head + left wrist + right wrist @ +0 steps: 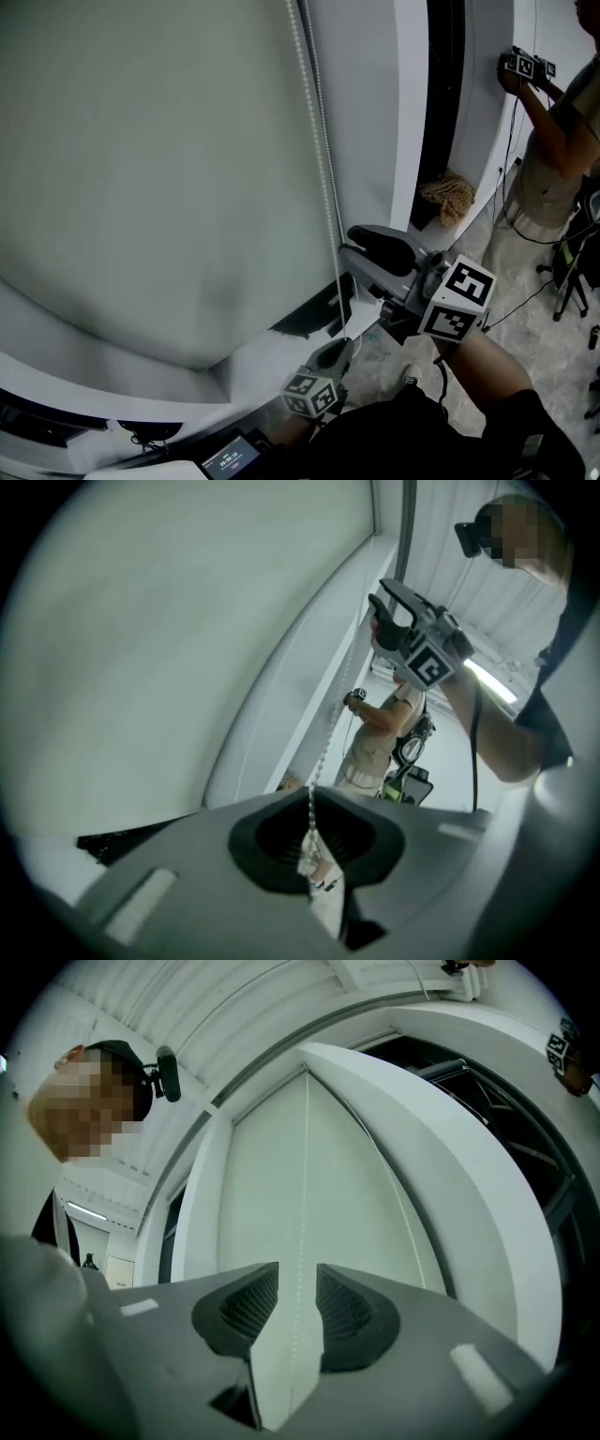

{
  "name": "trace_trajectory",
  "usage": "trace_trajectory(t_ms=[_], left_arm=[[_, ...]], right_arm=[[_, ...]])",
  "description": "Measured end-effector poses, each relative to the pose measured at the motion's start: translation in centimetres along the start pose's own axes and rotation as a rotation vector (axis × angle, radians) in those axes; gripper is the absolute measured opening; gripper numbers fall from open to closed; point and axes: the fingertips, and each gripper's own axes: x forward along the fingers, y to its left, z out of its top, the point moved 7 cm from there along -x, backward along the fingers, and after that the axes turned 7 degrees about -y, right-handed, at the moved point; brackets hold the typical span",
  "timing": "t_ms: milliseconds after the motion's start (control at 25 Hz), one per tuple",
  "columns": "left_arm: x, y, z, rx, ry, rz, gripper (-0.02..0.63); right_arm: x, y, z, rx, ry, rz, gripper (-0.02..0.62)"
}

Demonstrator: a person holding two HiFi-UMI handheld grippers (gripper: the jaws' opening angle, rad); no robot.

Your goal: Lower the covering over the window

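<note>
Indoor workroom, lab or office type. Big window with a white frame (408,112), a grey roller blind (159,178) and a bead chain (323,159). Bare speckled hard floor (534,323). Loose cables (514,131) run down the wall and over the floor. Ribbed white ceiling panels (216,1007) with strip lights (489,682). Second person (553,141) at the far wall holds a marker cube (521,66), with a dark legged stand (570,281) beside them. Small lit screen (232,459) at the bottom edge.
</note>
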Motion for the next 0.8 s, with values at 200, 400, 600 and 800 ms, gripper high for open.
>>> trace_trajectory(t_ms=[200, 400, 600, 800], left_arm=[[-0.8, -0.1, -0.6, 0.069, 0.021, 0.039, 0.033], [-5.2, 1.5, -4.4, 0.008, 0.084, 0.123, 0.055], [-7.7, -0.2, -5.5, -0.017, 0.060, 0.206, 0.054], [-8.3, -5.7, -3.9, 0.000, -0.044, 0.237, 0.054]], right_arm=[[-3.0, -2.0, -2.1, 0.069, 0.023, -0.132, 0.082], [-8.7, -1.7, -6.9, 0.231, 0.062, -0.326, 0.041], [-13.4, 0.9, -11.9, 0.288, 0.213, -0.334, 0.031], [-18.4, 5.1, -16.0, 0.284, 0.384, -0.195, 0.025]])
